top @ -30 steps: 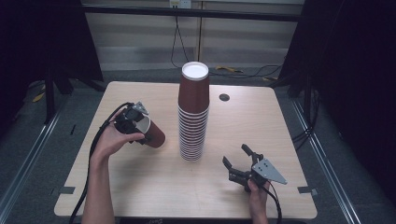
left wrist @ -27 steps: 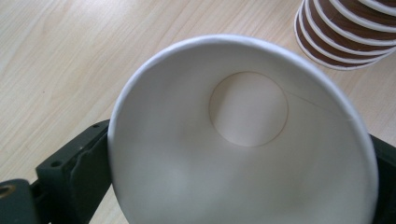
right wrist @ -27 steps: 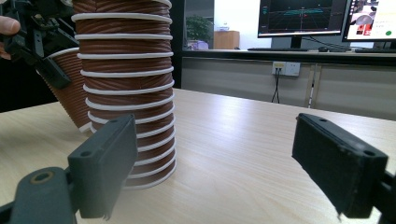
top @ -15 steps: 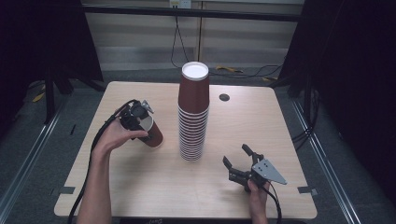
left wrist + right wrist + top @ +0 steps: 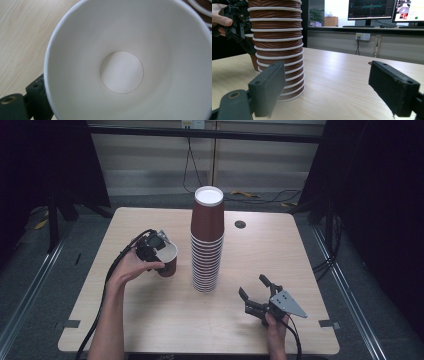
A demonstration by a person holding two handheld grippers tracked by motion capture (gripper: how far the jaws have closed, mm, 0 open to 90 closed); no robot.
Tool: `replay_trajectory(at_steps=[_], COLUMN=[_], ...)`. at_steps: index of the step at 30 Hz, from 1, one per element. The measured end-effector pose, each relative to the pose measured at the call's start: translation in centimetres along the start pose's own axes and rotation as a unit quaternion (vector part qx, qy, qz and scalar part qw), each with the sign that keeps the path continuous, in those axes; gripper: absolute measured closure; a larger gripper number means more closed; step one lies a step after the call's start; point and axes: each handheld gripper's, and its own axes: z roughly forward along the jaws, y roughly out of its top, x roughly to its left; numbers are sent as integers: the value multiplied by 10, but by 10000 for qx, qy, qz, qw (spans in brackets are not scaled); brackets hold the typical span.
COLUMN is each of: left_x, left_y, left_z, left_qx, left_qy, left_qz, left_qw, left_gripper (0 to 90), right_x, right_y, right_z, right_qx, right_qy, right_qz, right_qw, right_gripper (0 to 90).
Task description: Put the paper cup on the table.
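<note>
Since earlier, cup point(image 5: 168, 258) tipped upward; left gripper view reveals white interior.

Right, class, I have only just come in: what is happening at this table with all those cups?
A person works at a wooden table with a gripper in each hand. The left gripper holds a single brown paper cup by its rim, just left of a tall stack of upturned cups. The left gripper view looks straight into that cup's empty white inside. The right gripper hovers open over the table to the right of the stack, holding nothing.
</note>
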Motion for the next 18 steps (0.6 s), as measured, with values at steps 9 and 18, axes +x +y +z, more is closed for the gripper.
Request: replay_trajectory(at_steps=[9,18], left_x=[2,2], left_y=[-13,-26], left_z=[4,12], left_qx=[-299,-345], left_qy=[-160,-259], left_qz=[-252,-247], left_qw=[9991,9988], left_gripper=[118,157], right_x=[0,0], right_y=[0,0], right_z=[0,0], right_qx=[5,3], right_qy=[-2,-3], right_qz=[5,5], right_qw=[10000,10000], right_gripper=[136,135])
